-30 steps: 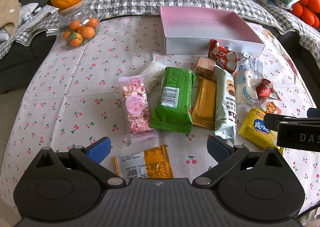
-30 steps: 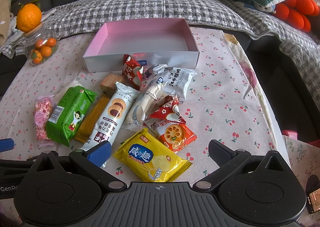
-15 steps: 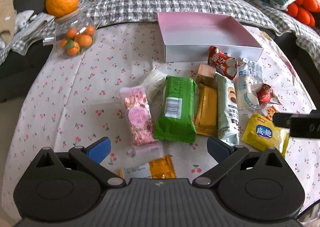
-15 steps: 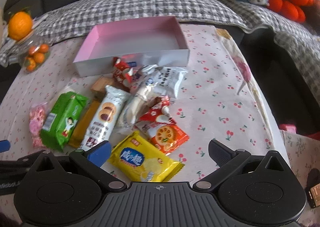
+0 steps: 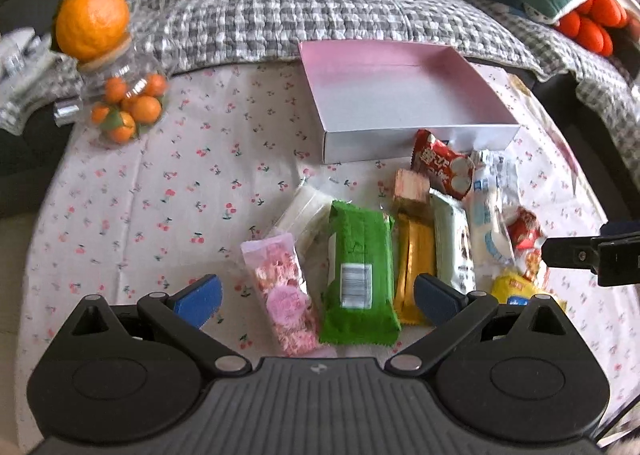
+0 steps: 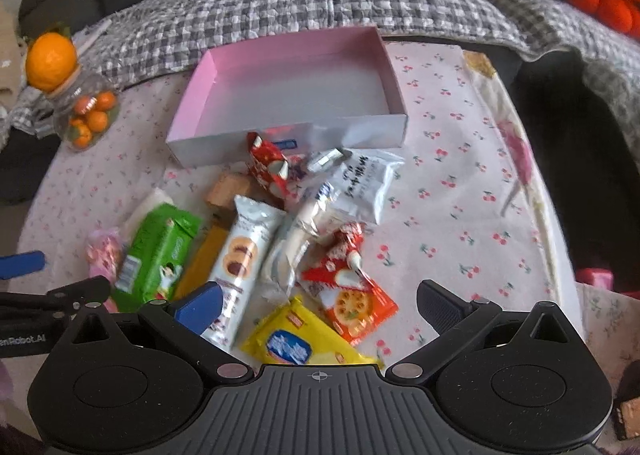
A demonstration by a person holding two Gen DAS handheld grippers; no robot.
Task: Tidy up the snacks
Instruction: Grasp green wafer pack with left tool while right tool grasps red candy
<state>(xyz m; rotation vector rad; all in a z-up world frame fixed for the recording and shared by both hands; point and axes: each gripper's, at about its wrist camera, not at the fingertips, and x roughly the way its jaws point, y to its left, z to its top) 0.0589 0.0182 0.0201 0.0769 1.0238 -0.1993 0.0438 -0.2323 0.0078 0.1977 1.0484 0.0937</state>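
Left gripper (image 5: 316,297): fingers spread wide with nothing between the pads, low centre of the left wrist frame, over the near ends of the pink and green packets.
Right gripper (image 6: 320,305): fingers spread just as wide, gripping nothing, low centre of the right wrist frame, above the yellow and orange packets.
Pink box (image 5: 404,95): open-topped and holding nothing, upper centre of the frame, on the cherry-print cloth (image 5: 160,183) that covers the bench.
Snack pile: loose on the cloth just in front of the box, in the middle of both frames.
Green packet (image 5: 358,275): lying lengthwise, barcode up, centre of the left wrist frame.
Pink packet (image 5: 282,287): just left of the green one, touching it.
Gold bar (image 5: 414,267): just right of the green packet.
Cookie packet (image 6: 240,259): white wrapper, its near end behind the right gripper's blue pad.
Yellow packet (image 6: 296,343): lowest in the right wrist frame, partly hidden by the gripper body.
Orange cracker packet (image 6: 354,309): beside the yellow one, to its upper right.
Red packet (image 5: 440,165): leaning against the box's front wall.
Glass jar (image 5: 124,103): small oranges inside, a large orange (image 5: 92,27) on its lid, upper left.
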